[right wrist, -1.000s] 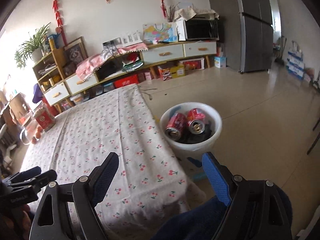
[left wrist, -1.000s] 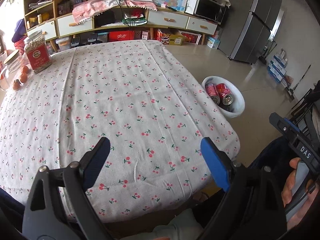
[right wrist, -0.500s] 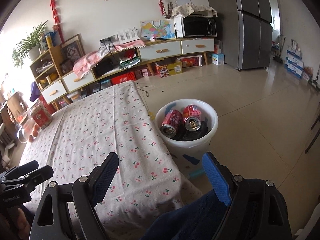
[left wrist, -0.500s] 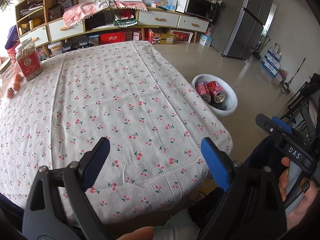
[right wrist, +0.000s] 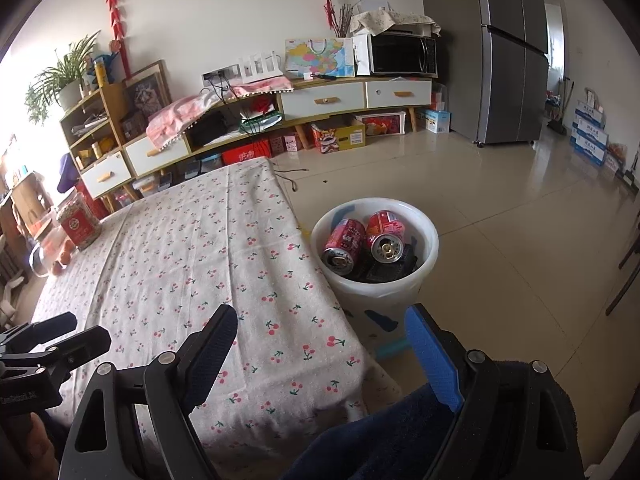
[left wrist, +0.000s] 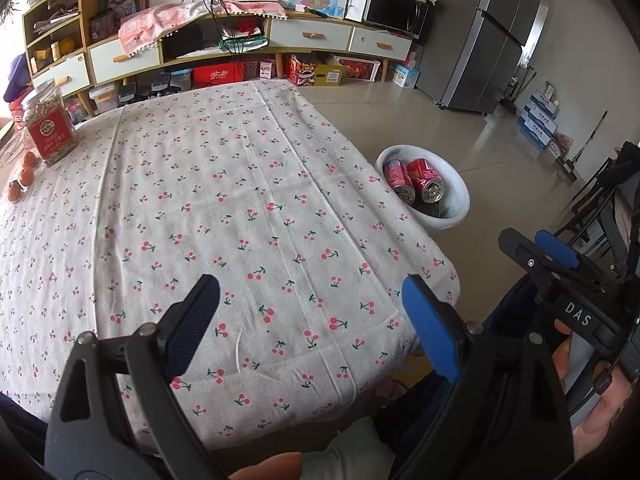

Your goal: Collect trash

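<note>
Both pairs of fingers are spread wide and hold nothing: the left gripper point(left wrist: 310, 308) over the near worktop point(left wrist: 240, 200), the right gripper point(right wrist: 320, 340) at its right edge. Two red cans point(right wrist: 362, 240) lie in the white bucket point(right wrist: 376, 292) on the floor, right of the worktop.

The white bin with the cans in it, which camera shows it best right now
The right wrist view. There the white bin sits near the centre, close enough to see its rim, its wall, both red cans and dark trash beneath. In the left wrist view the bin is smaller, off to the right, partly hidden behind the tablecloth edge.
</note>
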Demonstrator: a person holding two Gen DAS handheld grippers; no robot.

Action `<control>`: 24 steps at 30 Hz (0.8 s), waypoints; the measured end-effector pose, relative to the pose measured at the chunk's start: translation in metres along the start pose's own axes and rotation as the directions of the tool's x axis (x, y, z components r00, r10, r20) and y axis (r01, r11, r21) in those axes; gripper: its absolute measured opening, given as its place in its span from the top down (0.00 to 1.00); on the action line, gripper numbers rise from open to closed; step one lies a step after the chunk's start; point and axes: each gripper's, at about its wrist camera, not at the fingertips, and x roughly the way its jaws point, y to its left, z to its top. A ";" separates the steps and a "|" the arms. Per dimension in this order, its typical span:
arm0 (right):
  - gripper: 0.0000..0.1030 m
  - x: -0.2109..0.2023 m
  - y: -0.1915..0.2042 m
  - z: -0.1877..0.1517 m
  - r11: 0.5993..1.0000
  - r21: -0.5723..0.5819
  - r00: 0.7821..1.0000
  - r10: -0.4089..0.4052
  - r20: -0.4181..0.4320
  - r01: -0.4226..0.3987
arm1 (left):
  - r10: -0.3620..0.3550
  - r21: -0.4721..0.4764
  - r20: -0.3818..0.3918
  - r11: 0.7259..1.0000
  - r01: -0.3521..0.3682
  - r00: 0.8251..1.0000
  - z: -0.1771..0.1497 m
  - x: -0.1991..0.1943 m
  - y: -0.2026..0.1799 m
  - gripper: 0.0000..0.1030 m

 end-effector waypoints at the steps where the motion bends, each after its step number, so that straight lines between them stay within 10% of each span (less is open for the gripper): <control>1: 0.16 0.000 0.000 0.000 1.000 0.000 1.000 -0.001 0.001 0.001 | 0.001 -0.001 -0.002 1.000 -0.001 1.000 0.000 0.000 0.000 0.10; 24: 0.16 -0.001 -0.001 -0.001 1.000 0.006 1.000 0.006 0.005 -0.006 | -0.005 -0.005 -0.014 1.000 0.005 1.000 0.002 -0.001 -0.003 0.10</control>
